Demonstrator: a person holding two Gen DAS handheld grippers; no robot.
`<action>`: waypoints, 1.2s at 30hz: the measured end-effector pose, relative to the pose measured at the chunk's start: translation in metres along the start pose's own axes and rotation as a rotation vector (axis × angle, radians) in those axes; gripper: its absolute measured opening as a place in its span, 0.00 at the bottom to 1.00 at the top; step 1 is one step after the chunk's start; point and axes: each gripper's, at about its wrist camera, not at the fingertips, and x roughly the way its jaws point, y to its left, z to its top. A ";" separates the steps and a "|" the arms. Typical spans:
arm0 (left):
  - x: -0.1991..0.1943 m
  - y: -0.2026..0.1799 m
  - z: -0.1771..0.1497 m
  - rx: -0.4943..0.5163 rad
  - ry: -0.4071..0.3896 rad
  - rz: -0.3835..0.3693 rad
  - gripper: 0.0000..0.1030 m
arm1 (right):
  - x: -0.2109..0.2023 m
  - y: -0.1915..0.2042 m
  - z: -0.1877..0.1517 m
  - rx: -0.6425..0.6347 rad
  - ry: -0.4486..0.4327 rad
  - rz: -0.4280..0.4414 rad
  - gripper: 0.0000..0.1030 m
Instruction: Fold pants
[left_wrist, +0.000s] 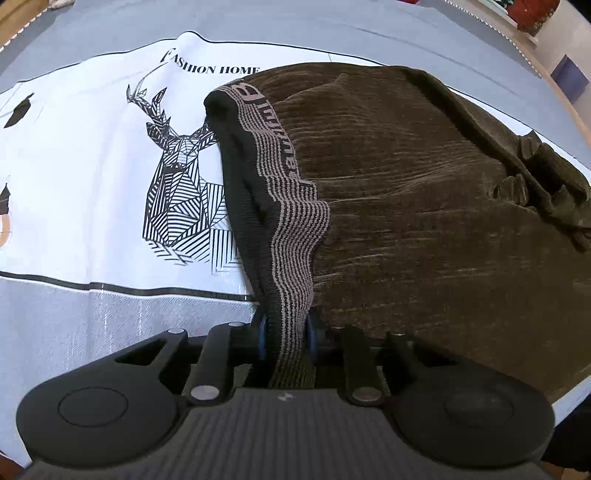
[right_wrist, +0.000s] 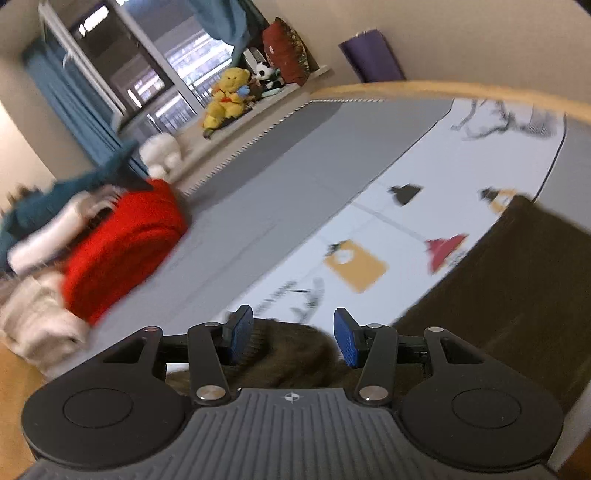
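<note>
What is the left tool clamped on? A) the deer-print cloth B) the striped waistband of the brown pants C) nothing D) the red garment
B: in the left wrist view the left tool has its blue pads pressed on either side of the striped waistband of the brown pants, above the deer-print cloth.

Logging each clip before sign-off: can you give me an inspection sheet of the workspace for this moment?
Surface: grey and white printed cloth with a deer drawing and the words FASHION HOME.
Job's things: brown pants lying on the cloth, striped waistband lifted.
Clutter: red garment and pale folded clothes piled at the cloth's edge.
Grippers: left gripper shut on the waistband; right gripper open, brown fabric below and between its pads, not pressed.
Cables: nothing seen.
Surroundings: window with blue curtains, yellow plush toy, red cushion on the sill.
</note>
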 end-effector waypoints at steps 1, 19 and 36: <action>-0.001 -0.001 0.001 0.001 0.000 0.003 0.28 | -0.002 0.005 0.000 0.015 -0.004 0.026 0.50; -0.138 -0.115 -0.015 0.590 -0.839 0.820 0.66 | -0.027 0.022 0.006 0.035 -0.110 0.250 0.53; -0.211 -0.155 0.027 0.855 -0.952 0.485 0.83 | -0.024 0.025 0.016 -0.225 -0.064 0.166 0.53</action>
